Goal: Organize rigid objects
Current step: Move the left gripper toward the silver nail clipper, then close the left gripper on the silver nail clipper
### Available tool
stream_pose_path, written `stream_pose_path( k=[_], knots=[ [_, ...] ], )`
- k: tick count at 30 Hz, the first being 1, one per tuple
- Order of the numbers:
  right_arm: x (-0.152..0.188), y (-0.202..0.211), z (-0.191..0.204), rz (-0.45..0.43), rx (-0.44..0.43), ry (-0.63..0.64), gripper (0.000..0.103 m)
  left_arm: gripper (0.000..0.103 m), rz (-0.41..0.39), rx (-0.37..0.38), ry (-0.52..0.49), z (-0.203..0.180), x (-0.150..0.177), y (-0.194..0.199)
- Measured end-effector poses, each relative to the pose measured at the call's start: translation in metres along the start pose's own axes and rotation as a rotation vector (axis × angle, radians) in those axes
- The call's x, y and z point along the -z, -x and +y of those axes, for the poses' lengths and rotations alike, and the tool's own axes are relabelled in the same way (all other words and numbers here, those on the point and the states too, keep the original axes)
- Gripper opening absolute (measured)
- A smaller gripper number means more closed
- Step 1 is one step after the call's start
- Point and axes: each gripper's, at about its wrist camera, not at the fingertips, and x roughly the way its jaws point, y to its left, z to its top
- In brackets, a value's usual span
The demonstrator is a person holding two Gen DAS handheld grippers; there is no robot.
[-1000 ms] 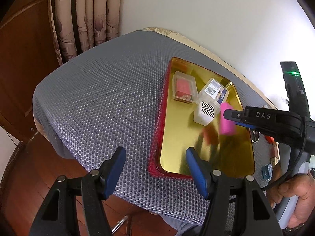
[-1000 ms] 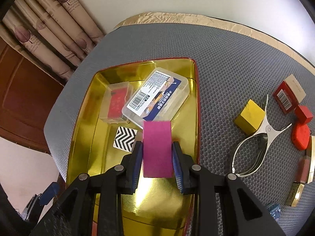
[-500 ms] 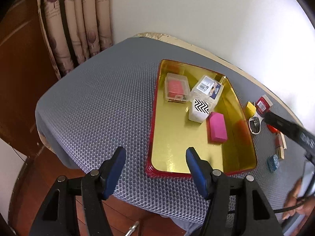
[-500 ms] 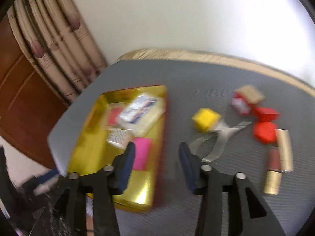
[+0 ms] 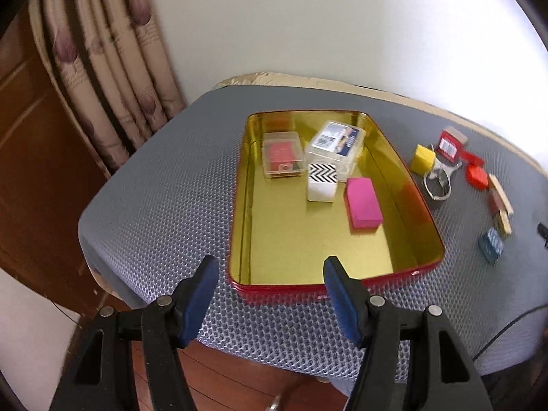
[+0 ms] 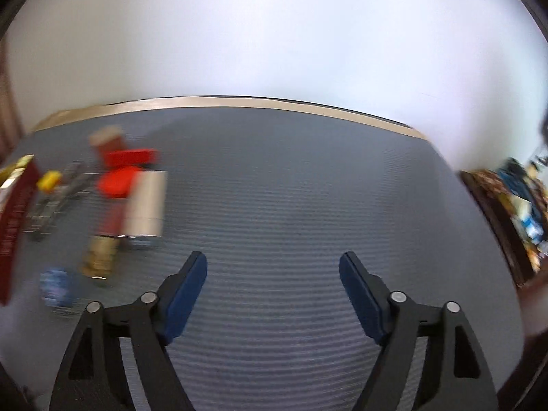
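Now that the pink block has been dropped in the gold tray, another piece is wanted.
Right gripper is opening, empty; left gripper is spread, empty, as before.

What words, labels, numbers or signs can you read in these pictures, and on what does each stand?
None can be read.
Clear plastic box in the gold tray: barcode label, print too small.
Red box on the grey mat: white label, too small.
Right wrist view: blurred.
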Motion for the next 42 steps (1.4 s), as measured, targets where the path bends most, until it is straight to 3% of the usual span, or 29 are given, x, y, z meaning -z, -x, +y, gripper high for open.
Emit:
stream_pose_path(
  k=[4, 8, 16, 27, 33, 42],
  knots=[
    [0.009, -0.017, -0.033, 0.030, 0.049, -0.061, 0.080, 0.065, -0.036, -0.038, -0.090, -0.019, 0.004, 0.006],
    [0.006, -0.022, -0.050, 0.036, -0.029, -0.139, 0.091, 0.065, -0.084, -0.044, -0.186, -0.044, 0.004, 0.017],
    [0.007, -0.019, -0.047, 0.014, -0.100, -0.116, 0.091, 0.066, -0.104, 0.005, -0.300, -0.098, -0.006, 0.029],
    [0.008, -0.009, -0.042, -0.020, -0.180, -0.102, 0.095, 0.066, 0.093, 0.221, -0.242, -0.140, -0.064, -0.002],
    [0.009, -0.006, -0.044, -0.031, -0.225, -0.108, 0.095, 0.066, 0.140, 0.237, -0.295, -0.168, -0.089, -0.029],
    [0.009, -0.007, -0.043, -0.027, -0.265, -0.091, 0.096, 0.066, 0.306, 0.265, -0.289, -0.187, -0.109, -0.096]
  ],
)
